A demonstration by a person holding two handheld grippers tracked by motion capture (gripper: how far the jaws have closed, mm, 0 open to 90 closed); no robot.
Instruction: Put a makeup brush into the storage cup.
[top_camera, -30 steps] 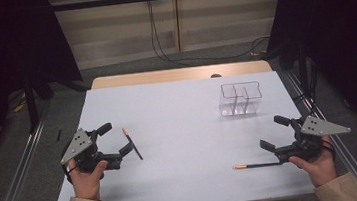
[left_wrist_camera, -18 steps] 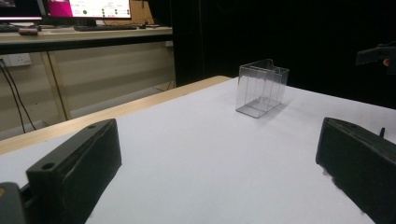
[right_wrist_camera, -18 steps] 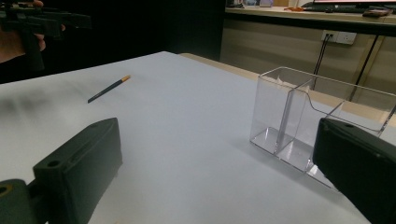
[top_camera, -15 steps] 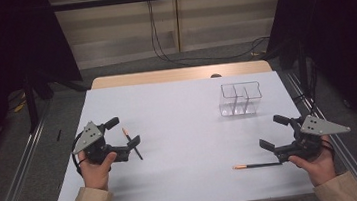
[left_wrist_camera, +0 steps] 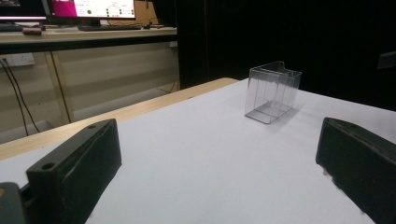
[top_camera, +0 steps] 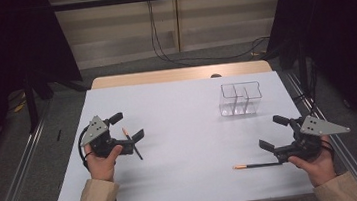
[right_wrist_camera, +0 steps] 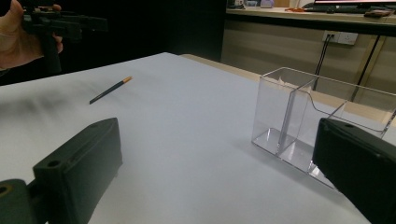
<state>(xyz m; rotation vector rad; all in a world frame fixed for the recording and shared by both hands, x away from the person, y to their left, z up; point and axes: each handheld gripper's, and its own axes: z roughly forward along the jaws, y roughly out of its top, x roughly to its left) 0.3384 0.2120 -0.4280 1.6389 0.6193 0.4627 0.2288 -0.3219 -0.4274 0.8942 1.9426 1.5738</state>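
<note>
Two hand-held grippers (top_camera: 125,127) (top_camera: 274,131), agape, empty.

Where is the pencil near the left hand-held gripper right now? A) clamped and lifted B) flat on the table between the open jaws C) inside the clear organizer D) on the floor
B: in the high view the pencil lies flat on the white table, between the spread jaws of the left hand-held gripper, far from the clear organizer.

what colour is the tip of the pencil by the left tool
Orange, on a dark pencil; it shows best in the right gripper view.
</note>
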